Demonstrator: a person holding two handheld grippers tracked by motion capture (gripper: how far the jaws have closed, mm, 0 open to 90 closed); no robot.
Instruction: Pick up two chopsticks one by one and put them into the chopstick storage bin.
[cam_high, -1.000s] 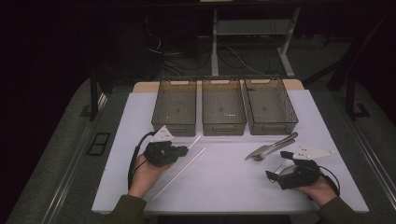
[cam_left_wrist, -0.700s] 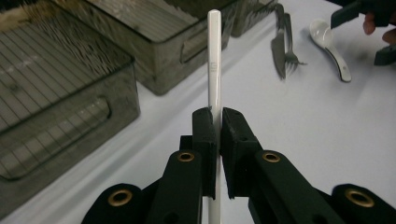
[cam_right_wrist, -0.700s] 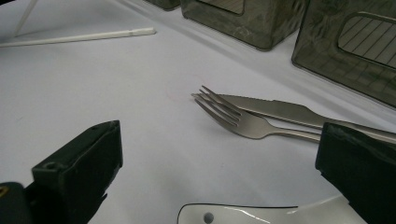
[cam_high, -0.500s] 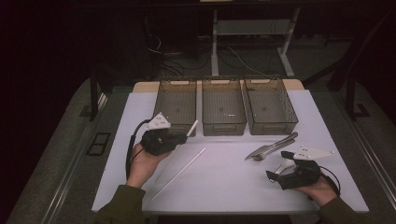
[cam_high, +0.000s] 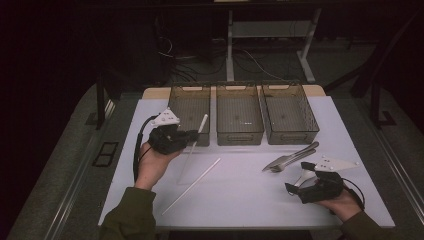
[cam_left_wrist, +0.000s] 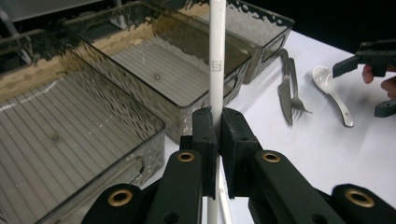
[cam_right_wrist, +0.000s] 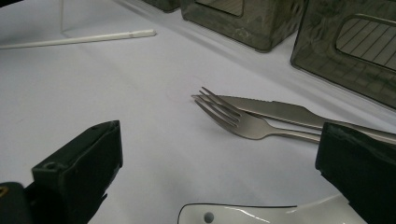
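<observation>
The left gripper (cam_high: 192, 136), jaws clenched on a white chopstick (cam_left_wrist: 217, 60), has lifted it off the desk (cam_high: 250, 195) toward the left tray (cam_high: 189, 107) (right gripper (cam_high: 300, 184) released beside the spoon (cam_right_wrist: 261, 215)), so drop-off looks next.

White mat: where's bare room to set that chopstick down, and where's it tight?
Free: the mat between the lying chopstick and the right gripper, and the strip along the near edge. Crowded: the right side, where fork, knife and spoon cluster, and the back row of three bins.
</observation>
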